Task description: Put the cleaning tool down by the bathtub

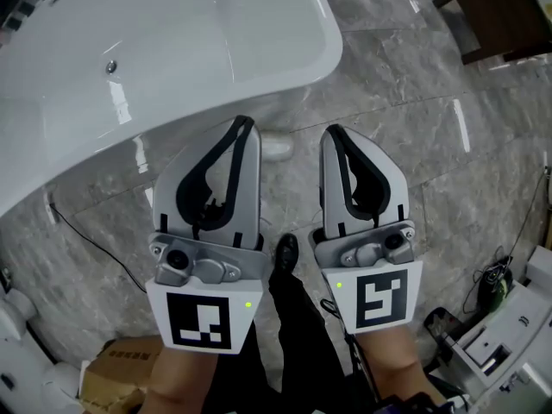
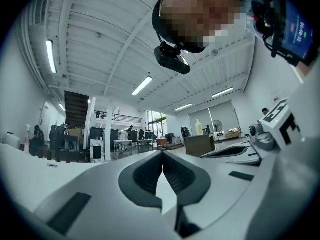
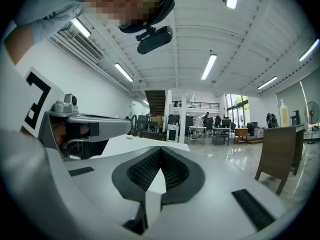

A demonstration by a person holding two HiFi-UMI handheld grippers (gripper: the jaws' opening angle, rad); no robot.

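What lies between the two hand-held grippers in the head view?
In the head view, between the left hand-held gripper and the right hand-held gripper: grey floor, the person's black shoe and, nearer the bathtub, a small white object.

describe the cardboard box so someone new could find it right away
Start at the big white bathtub at the head view's upper left and follow the grey marble floor down to the bottom left corner. The cardboard box lies there, the only brown thing beside white objects.
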